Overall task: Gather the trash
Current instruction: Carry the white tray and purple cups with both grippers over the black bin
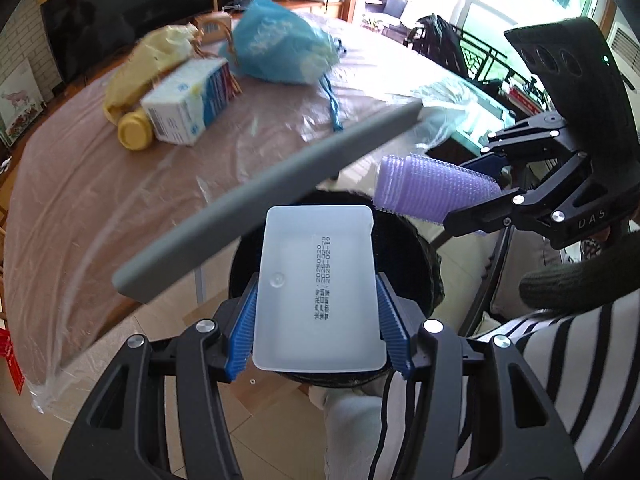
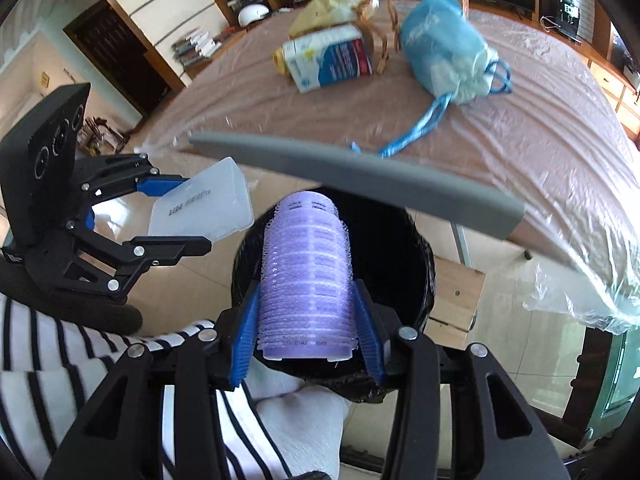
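Left tongs [image 1: 318,330] clamp translucent white tray [image 1: 318,288]; right tongs [image 2: 308,332] clamp bristly purple roller [image 2: 306,276]

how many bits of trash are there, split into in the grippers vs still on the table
In the grippers: 2, the white plastic tray in the left gripper and the purple hair roller in the right gripper.
On the table: 4, blue bag, yellow bag, carton, yellow bottle.
Total: 6
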Demonstrator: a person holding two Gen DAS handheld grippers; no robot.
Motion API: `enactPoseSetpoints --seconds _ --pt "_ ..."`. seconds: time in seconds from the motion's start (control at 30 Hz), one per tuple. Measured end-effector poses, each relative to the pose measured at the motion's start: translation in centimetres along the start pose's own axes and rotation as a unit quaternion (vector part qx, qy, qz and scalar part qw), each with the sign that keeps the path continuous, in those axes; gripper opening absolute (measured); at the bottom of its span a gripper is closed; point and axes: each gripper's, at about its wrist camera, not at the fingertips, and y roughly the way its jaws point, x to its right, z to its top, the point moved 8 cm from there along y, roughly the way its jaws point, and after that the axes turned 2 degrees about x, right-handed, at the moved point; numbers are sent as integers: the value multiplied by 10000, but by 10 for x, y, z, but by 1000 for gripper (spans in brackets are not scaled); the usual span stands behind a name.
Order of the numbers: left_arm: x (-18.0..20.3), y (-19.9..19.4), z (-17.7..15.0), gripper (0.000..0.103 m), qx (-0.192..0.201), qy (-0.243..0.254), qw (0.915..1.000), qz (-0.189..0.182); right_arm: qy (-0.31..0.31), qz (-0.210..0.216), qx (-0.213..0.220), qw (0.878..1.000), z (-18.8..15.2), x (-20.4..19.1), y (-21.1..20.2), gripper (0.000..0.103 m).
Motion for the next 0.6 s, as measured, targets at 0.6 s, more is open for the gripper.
enactPoseSetpoints --seconds 0.6 --pt "-6 58 -26 55 -598 -45 9982 66 -91 -514 -572 9970 -13 15 59 44"
